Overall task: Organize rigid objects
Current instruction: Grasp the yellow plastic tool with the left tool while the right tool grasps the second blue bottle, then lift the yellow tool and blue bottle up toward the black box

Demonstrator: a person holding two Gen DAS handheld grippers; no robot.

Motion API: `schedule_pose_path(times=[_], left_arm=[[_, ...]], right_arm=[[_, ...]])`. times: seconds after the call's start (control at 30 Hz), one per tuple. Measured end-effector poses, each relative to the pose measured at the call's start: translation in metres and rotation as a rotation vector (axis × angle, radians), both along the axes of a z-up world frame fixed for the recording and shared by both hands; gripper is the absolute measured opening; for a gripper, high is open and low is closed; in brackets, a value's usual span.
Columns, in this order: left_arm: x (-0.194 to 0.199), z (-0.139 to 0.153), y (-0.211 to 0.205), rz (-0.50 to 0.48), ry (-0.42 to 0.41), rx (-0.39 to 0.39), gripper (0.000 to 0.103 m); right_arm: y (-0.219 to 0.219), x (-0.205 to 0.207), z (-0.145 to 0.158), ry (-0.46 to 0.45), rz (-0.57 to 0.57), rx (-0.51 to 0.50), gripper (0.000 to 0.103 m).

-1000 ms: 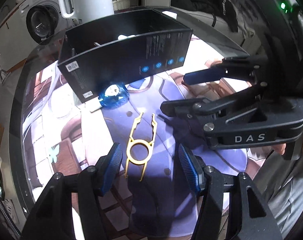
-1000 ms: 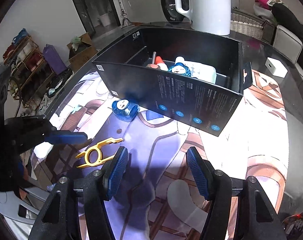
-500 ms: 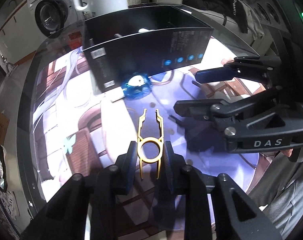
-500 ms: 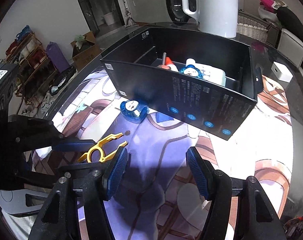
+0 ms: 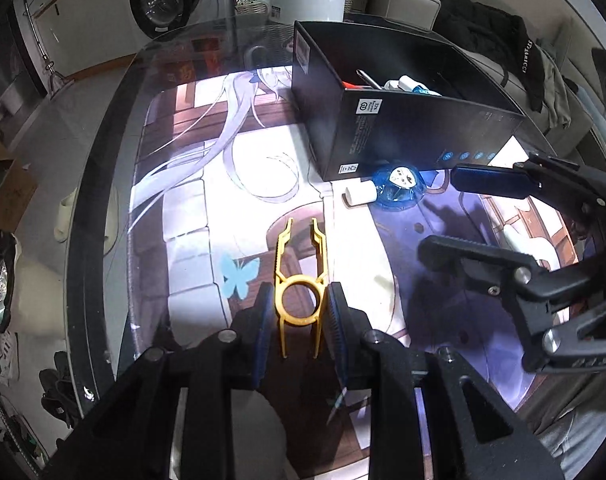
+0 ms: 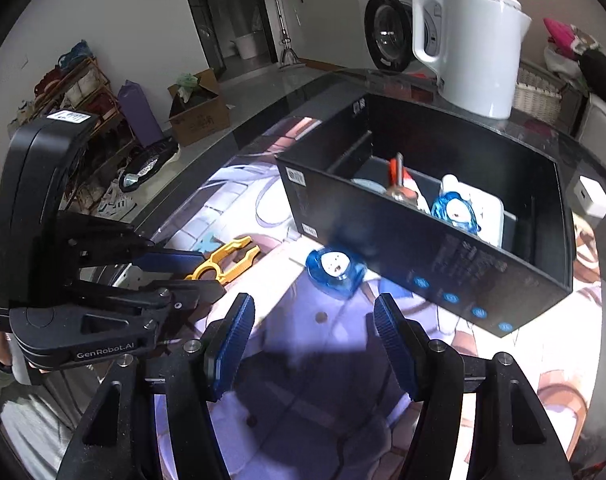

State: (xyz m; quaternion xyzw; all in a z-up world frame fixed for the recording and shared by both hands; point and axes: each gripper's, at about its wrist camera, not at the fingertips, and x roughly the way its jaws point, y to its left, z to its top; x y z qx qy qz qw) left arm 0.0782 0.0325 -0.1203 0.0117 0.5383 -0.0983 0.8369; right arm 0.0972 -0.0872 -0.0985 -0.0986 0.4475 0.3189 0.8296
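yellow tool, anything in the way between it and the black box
Not quite clear. The left gripper is shut on the yellow tool. A blue figure and a small white piece lie on the mat against the black box, whose near wall must also be cleared.

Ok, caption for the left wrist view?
Left gripper shut on yellow plastic tool, black box beyond.

A washer [image 6: 387,40] stands by the far white wall. A shoe rack [image 6: 75,92] and cardboard box [image 6: 199,108] sit on the grey floor [image 6: 259,88]. Light glares off the glass table [image 5: 115,152].
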Motion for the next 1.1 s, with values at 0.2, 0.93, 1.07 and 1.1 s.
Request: schedule_pose_path(times=[0.2,0.93,1.07,1.1], left_arm=[[0.001,0.0,0.005,0.007,0.0,-0.005,0.024],[0.004,-0.001,0.009,0.014,0.0,-0.013,0.024],[0.005,-0.001,0.002,0.001,0.0,-0.011,0.024],[0.005,0.0,0.0,-0.003,0.001,-0.013,0.024]], right_arm=[[0.023,0.001,0.003,-0.062,0.044,-0.005,0.064],[0.045,0.036,-0.029,0.07,0.05,-0.07,0.038],[0.039,0.024,-0.028,0.071,0.063,-0.09,0.031],[0.037,0.021,-0.028,0.072,0.063,-0.093,0.031]])
